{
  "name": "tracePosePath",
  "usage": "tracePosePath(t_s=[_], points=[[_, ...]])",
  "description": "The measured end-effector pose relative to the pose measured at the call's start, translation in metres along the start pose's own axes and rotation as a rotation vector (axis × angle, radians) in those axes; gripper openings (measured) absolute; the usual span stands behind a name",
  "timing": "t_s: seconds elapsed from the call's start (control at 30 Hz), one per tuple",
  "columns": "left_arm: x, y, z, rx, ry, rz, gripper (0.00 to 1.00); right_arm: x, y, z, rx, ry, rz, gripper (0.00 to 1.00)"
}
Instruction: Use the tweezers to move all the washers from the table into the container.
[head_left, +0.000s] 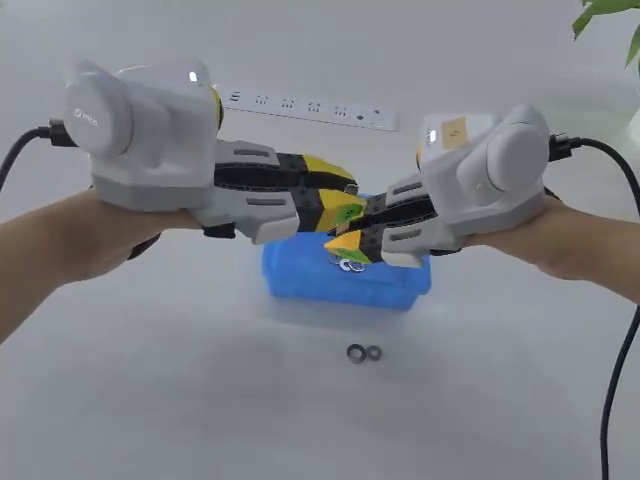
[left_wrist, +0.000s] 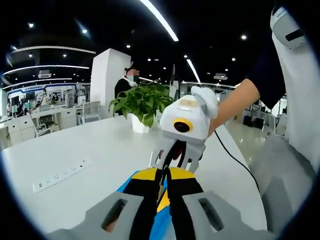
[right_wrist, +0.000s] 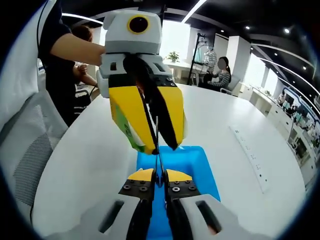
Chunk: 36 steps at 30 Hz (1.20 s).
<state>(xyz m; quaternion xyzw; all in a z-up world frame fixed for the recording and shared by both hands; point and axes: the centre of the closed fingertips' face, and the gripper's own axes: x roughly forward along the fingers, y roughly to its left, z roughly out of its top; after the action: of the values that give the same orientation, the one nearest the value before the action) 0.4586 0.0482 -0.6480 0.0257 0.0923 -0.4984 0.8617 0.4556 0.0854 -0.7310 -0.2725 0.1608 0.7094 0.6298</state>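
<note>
Two dark washers lie on the white table just in front of a blue container, which holds several more washers. Above the container my left gripper and right gripper meet tip to tip. In the right gripper view the thin metal tweezers run from my right gripper up into the yellow jaws of the left gripper, and both sets of jaws are shut on them. The left gripper faces the right gripper's body over the container.
A white power strip lies on the table beyond the container. A potted plant stands at the table's far side. Cables trail from both grippers. A person sits at another desk, and a mesh chair stands by the table.
</note>
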Motion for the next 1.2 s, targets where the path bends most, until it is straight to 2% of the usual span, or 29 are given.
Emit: tracePosePath(t_s=[0.03, 0.07, 0.23, 0.4, 0.5, 0.63, 0.9, 1.2], points=[[0.0, 0.002, 0.003, 0.003, -0.007, 0.013, 0.09, 0.0, 0.0, 0.001, 0.0, -0.003, 0.001, 0.08], [0.0, -0.002, 0.003, 0.015, 0.006, 0.014, 0.08, -0.001, 0.0, 0.001, 0.002, -0.003, 0.0, 0.08], [0.003, -0.009, 0.007, 0.086, 0.016, 0.005, 0.06, -0.001, 0.001, 0.002, -0.002, -0.003, 0.003, 0.08], [0.005, -0.009, 0.009, 0.09, 0.013, 0.004, 0.04, -0.002, 0.002, 0.003, -0.001, -0.003, 0.005, 0.09], [0.007, -0.008, 0.01, 0.072, 0.011, 0.004, 0.04, -0.002, 0.003, 0.004, 0.018, -0.008, 0.007, 0.1], [0.008, -0.008, 0.011, 0.074, 0.012, 0.006, 0.04, -0.004, 0.002, 0.003, 0.015, -0.004, -0.008, 0.11], [0.008, 0.003, 0.015, 0.073, 0.003, 0.024, 0.04, -0.007, -0.005, 0.008, 0.004, -0.006, -0.043, 0.14], [0.001, 0.019, 0.026, 0.111, -0.01, 0.052, 0.04, -0.017, -0.011, 0.011, 0.019, -0.007, -0.075, 0.24]])
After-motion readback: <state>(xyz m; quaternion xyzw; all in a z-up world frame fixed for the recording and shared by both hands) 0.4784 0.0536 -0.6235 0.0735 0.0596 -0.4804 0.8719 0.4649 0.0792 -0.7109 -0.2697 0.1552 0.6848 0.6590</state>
